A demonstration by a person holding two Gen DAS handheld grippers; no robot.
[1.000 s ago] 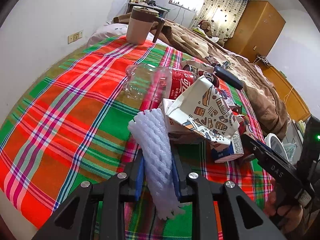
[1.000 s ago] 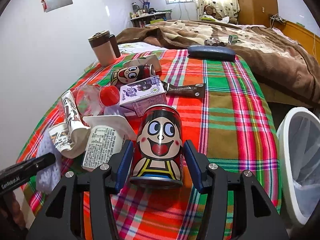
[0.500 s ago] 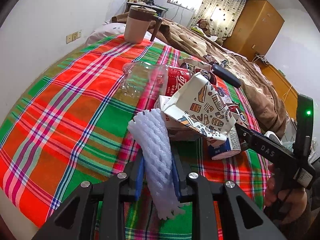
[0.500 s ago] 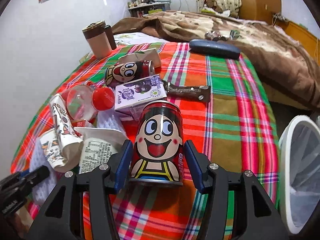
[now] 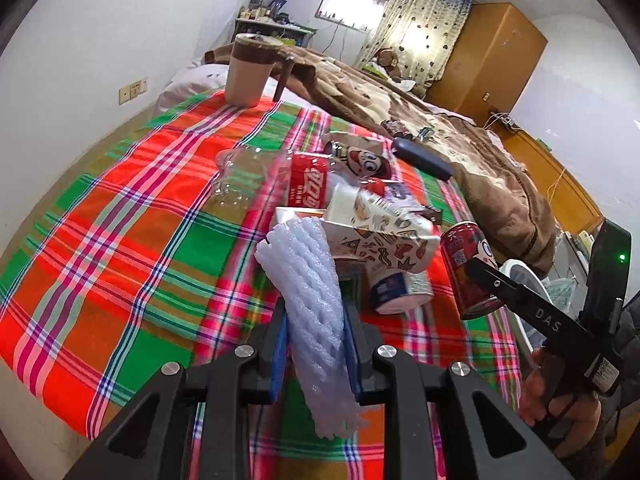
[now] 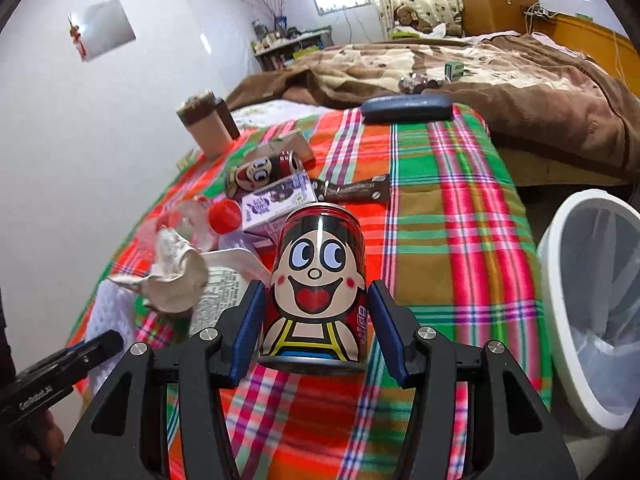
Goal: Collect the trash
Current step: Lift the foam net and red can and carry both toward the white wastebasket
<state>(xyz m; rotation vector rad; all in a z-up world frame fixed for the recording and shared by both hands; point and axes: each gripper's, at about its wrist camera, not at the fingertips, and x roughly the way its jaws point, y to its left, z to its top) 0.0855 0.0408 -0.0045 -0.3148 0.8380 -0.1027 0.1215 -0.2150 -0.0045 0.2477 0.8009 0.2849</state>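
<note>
Left gripper (image 5: 316, 344): clamped on white ribbed foam net sleeve (image 5: 312, 300), centre frame, above plaid cloth (image 5: 120, 248). Right gripper (image 6: 316, 320): gripping red cartoon-face can (image 6: 316, 280); white bin (image 6: 580, 320) at 3 o'clock.

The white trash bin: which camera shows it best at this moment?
The right wrist view. The white trash bin shows there with its rim, open mouth and plastic liner, beside the bed's plaid cloth. In the left wrist view only a sliver of its rim shows behind the right gripper.
</note>
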